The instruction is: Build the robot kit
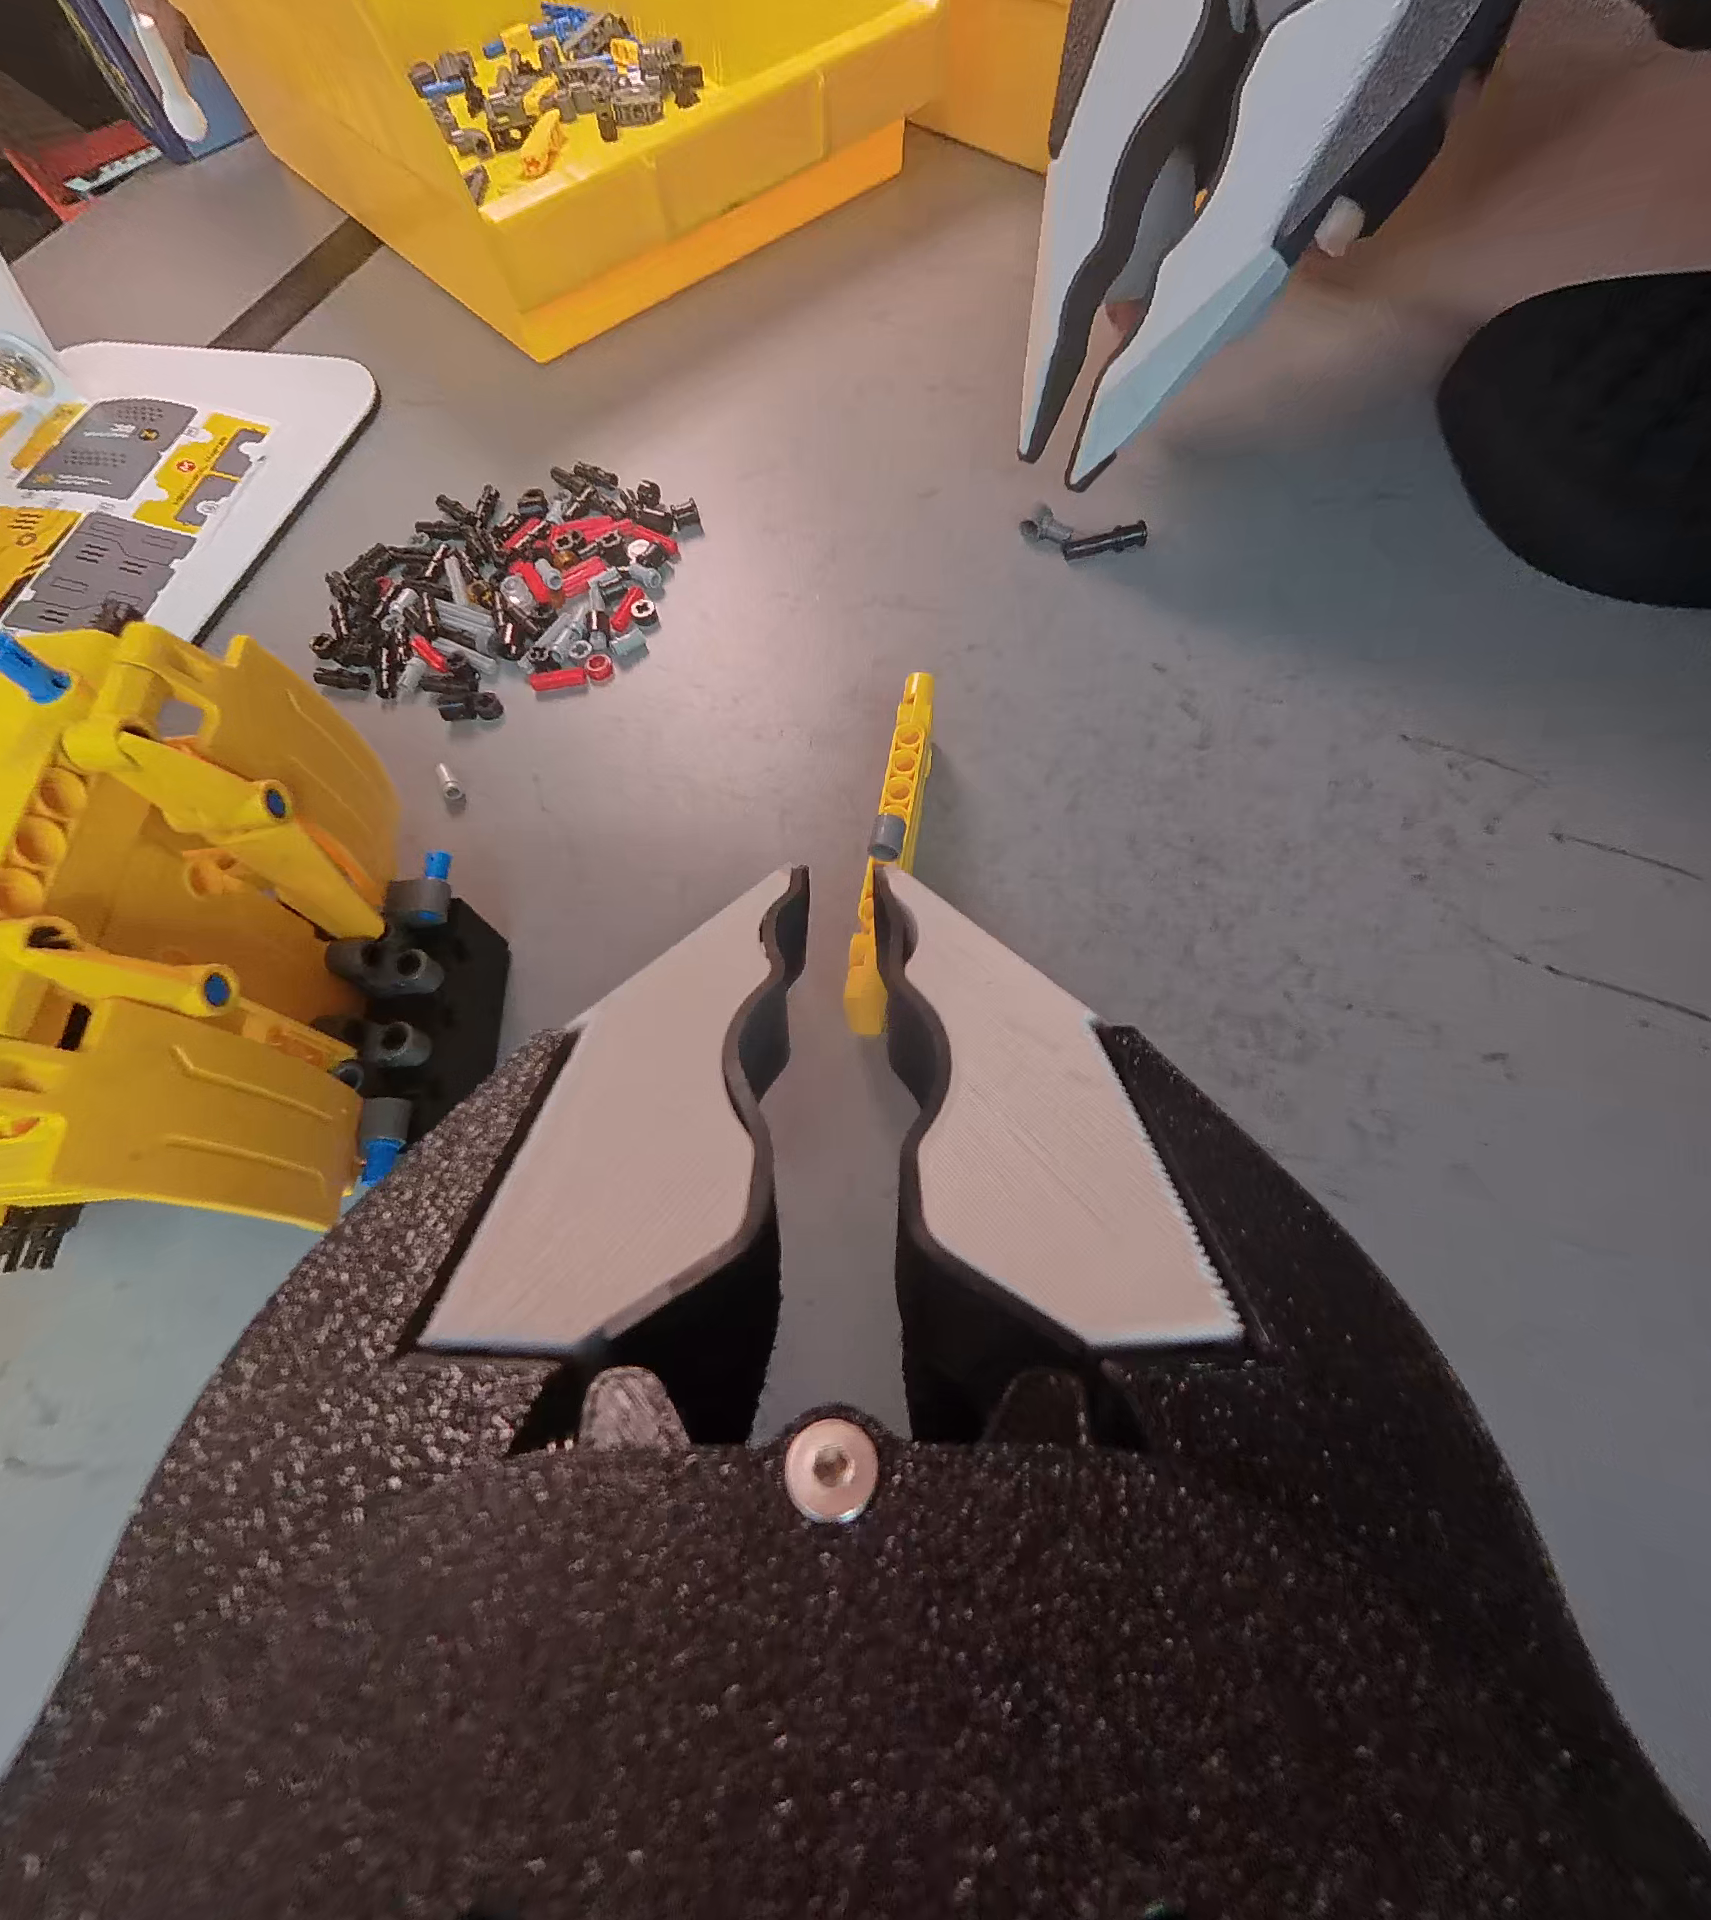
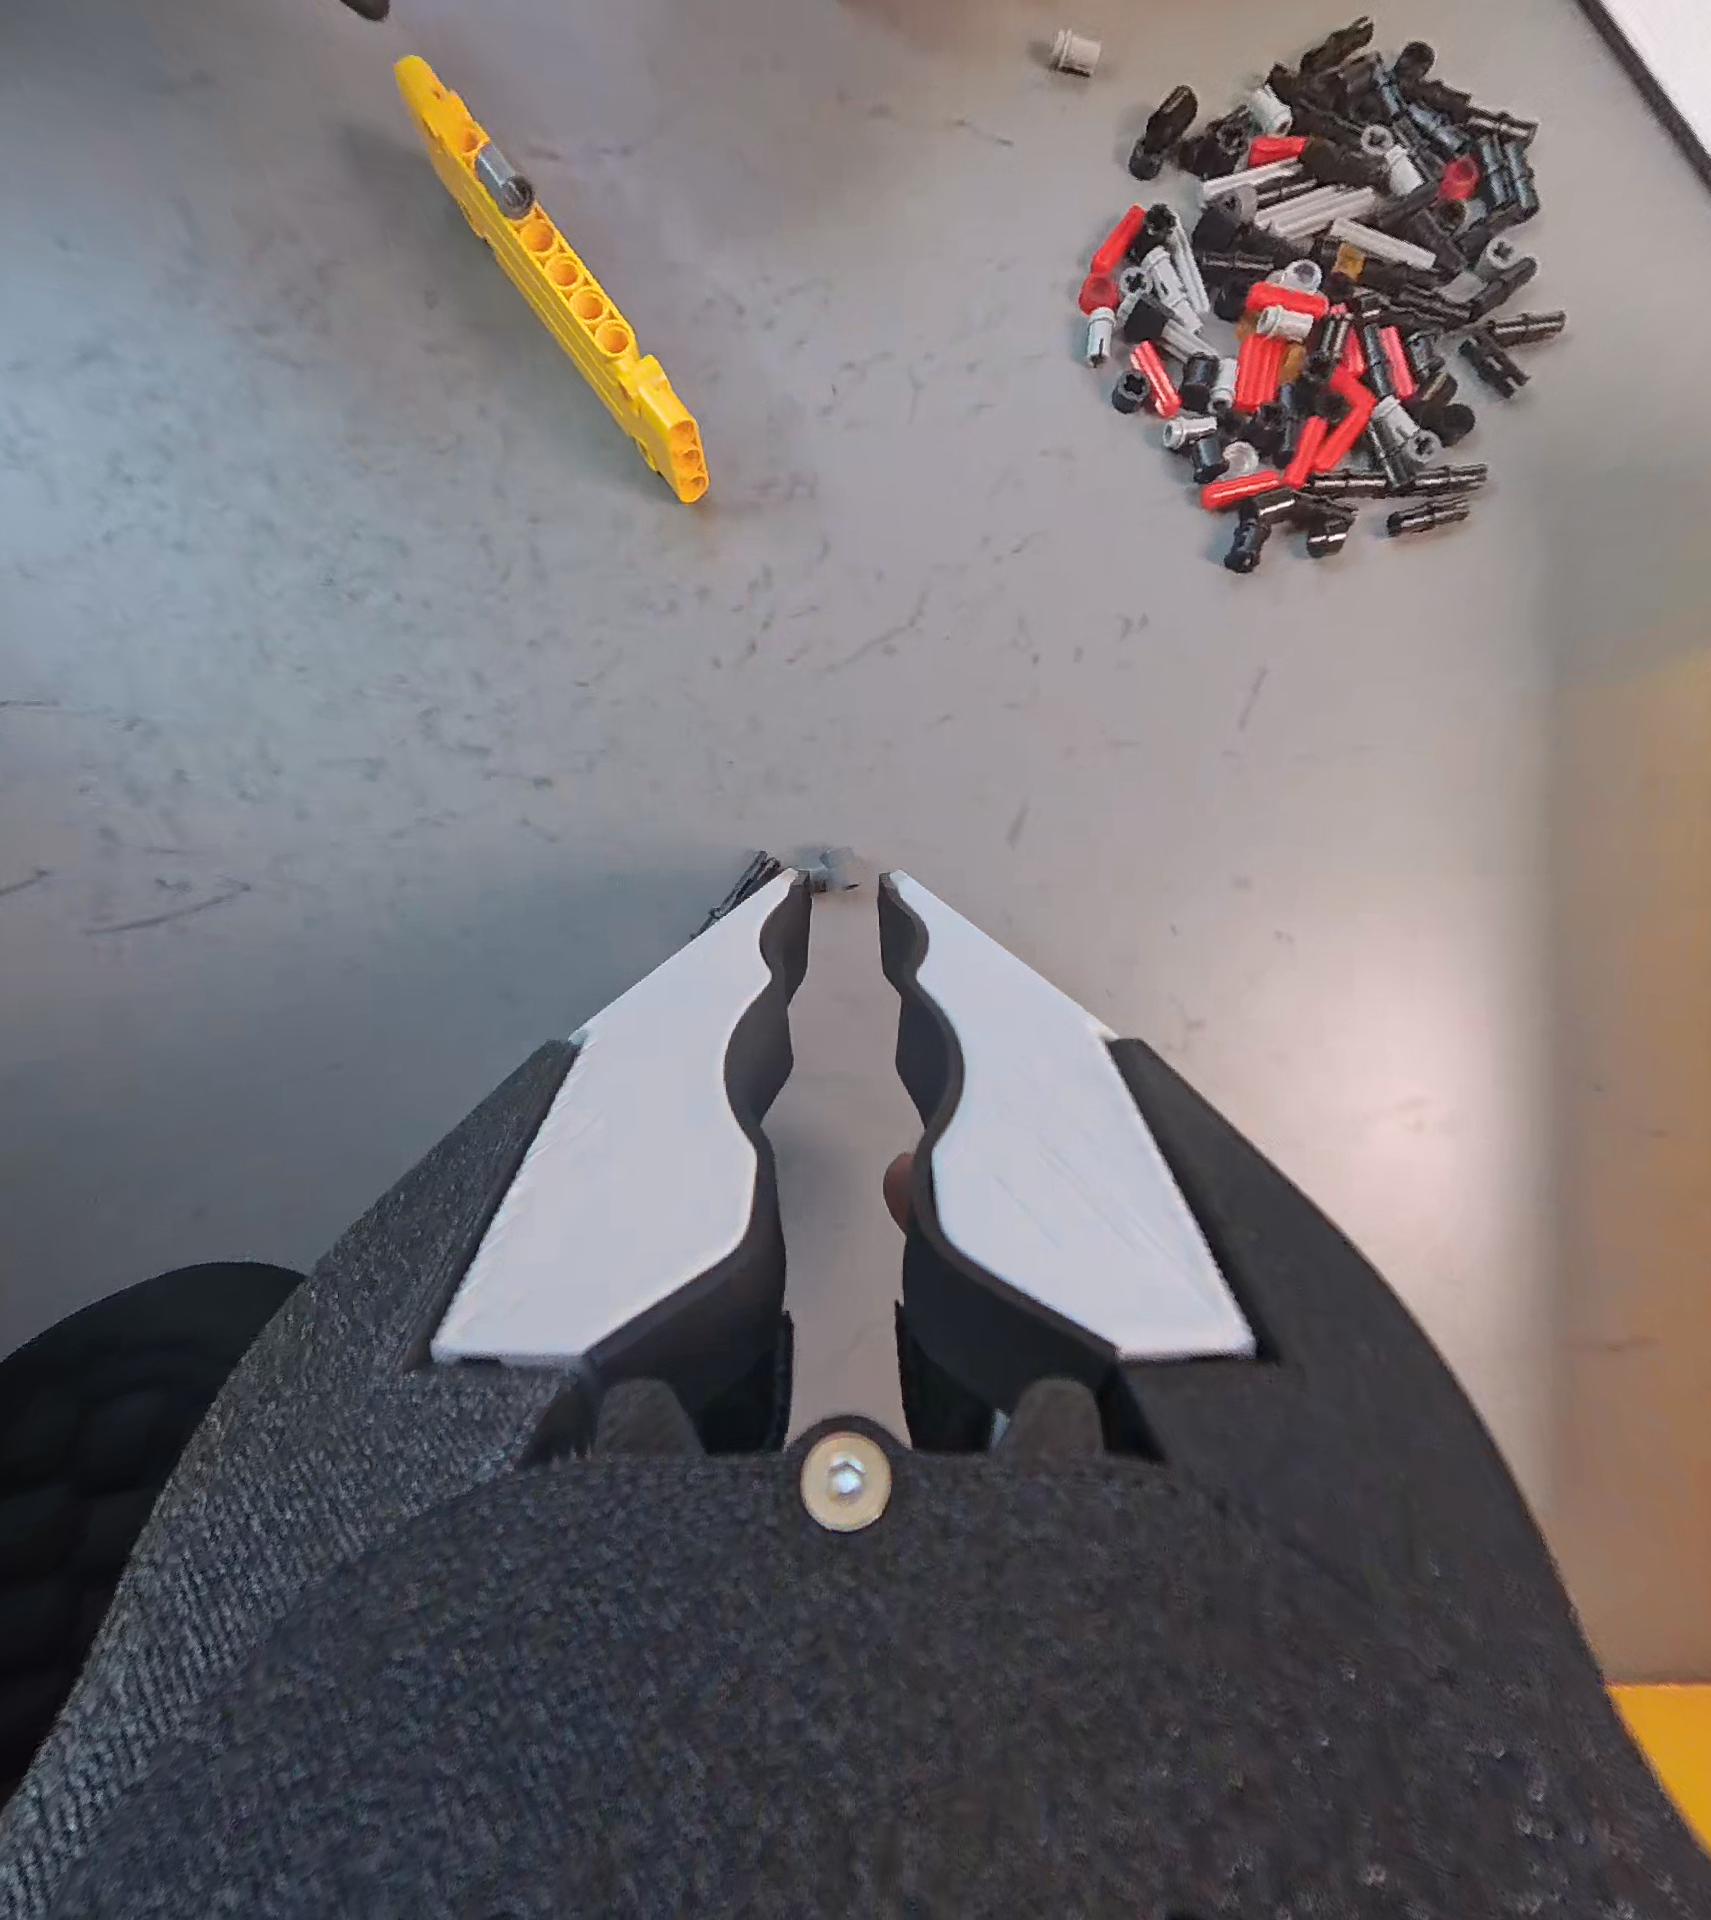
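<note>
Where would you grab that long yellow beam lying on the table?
Probably mid-length on the yellow beam, coming from above, gripper fingers across its narrow width. It lies flat on the grey table, long and thin, with a small grey pin near one end to avoid.

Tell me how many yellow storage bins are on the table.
2. One yellow bin holding small connector pieces stands at the far side, beyond the loose pile of pins. A second yellow bin sits right behind it, mostly cut off, so more may be hidden.
</note>
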A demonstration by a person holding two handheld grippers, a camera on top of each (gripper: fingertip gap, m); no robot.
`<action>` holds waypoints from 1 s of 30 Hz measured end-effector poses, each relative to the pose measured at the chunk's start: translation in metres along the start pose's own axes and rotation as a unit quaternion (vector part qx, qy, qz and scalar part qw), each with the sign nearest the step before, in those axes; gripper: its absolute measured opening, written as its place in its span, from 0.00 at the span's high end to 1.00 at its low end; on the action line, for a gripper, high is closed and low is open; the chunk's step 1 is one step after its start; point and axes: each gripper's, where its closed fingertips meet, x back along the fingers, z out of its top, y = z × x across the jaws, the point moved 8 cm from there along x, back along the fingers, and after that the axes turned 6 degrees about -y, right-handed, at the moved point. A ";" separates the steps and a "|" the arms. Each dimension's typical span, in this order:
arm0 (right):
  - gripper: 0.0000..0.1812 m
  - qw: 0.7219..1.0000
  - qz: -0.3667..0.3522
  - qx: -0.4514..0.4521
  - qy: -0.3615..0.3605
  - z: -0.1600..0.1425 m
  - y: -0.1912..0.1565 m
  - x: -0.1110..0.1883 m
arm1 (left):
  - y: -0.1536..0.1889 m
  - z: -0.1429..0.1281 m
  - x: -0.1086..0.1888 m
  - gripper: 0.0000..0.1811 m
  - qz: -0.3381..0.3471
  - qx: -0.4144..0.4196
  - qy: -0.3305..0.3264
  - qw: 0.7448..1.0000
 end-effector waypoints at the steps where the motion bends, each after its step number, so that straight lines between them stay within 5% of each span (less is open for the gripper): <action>1: 0.92 1.000 0.005 -0.002 -0.004 0.000 0.000 -0.002 | 0.001 0.001 0.001 0.94 -0.001 0.002 0.004 1.000; 11: 0.97 0.999 0.028 0.013 -0.022 0.001 0.001 -0.016 | 0.005 0.005 0.006 0.94 -0.019 0.030 0.031 0.999; 17: 0.97 0.991 0.020 0.061 0.121 0.023 -0.011 0.001 | 0.013 0.012 0.002 0.93 -0.055 0.067 0.062 0.994; 23: 0.97 0.906 0.156 0.042 0.390 0.068 -0.053 0.034 | 0.035 0.038 0.004 0.92 -0.162 0.114 0.171 0.965; 30: 0.97 0.828 0.283 -0.047 0.481 0.089 -0.064 0.032 | 0.041 0.056 0.022 0.95 -0.248 0.167 0.286 0.911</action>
